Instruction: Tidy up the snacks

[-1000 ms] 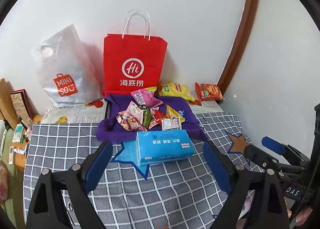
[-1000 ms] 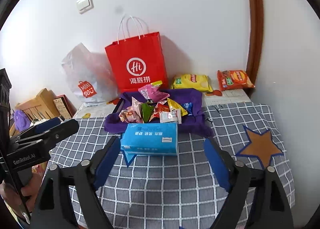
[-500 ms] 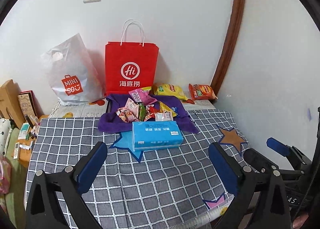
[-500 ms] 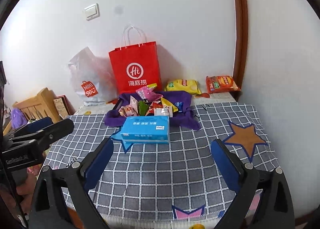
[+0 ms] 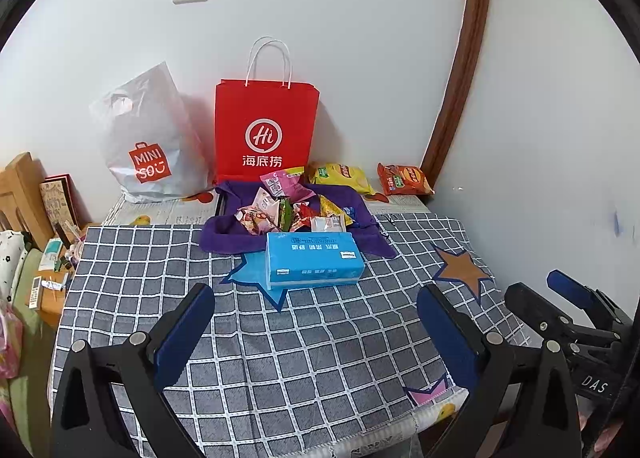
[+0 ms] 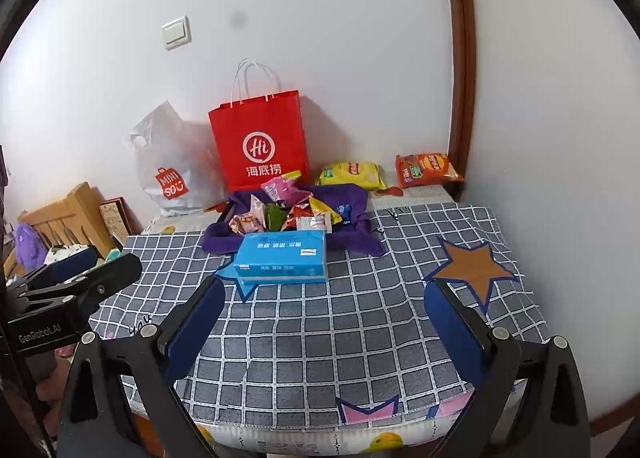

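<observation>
Snack pile: small bright packets heaped on a purple cloth, far centre of the counter, in front of an upright red paper bag. Blue tissue pack: flat on the checked cover, touching the near edge of the cloth, long axis running left to right, directly between the pile and both tools. Yellow chip bag and orange chip bag: flat at the far right by the wall, apart from the pile, long axes likewise left to right. White plastic bag: far left, just beside the red bag. Left hand-held gripper: fingers spread wide, nothing between them, poised over the near part of the counter, pile lying straight ahead and far. Right hand-held gripper: fingers equally wide apart, empty, over the near edge, pile ahead and slightly left, chip bags ahead and to the right. Nearer tool, by judgement: neither clearly closer to the pile; right one better placed for the two chip bags, left one for the left side of the heap. Reach to any packet likely to pass over the tissue pack, approach from above rather than along the counter advisable.
</observation>
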Available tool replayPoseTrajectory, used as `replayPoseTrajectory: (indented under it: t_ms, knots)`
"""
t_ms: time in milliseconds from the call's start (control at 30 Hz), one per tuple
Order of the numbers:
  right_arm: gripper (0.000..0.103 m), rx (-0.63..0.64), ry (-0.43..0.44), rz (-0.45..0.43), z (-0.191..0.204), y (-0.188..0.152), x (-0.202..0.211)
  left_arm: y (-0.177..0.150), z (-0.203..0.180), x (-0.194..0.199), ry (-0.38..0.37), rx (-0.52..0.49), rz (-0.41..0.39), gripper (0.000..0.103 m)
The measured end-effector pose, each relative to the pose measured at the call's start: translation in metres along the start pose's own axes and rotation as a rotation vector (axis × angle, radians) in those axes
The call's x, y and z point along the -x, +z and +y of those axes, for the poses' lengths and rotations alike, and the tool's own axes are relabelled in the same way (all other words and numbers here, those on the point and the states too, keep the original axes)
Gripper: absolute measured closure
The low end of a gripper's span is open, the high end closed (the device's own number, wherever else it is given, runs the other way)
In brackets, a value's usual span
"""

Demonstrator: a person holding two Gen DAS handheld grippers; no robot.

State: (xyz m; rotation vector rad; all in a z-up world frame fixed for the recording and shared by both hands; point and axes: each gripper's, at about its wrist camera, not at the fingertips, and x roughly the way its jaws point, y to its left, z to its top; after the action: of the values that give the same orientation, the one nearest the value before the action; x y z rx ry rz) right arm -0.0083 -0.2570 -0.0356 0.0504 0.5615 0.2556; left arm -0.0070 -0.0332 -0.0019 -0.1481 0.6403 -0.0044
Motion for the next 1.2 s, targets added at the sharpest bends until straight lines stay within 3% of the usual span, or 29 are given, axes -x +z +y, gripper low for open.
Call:
replayPoseTrajectory:
  t_ms: [1200]
  knots:
    - [0.004, 0.007, -0.001, -0.033, 0.003, 0.002, 0.011, -0.002, -0.005, 0.004, -0.01, 0.004, -0.006, 0.001]
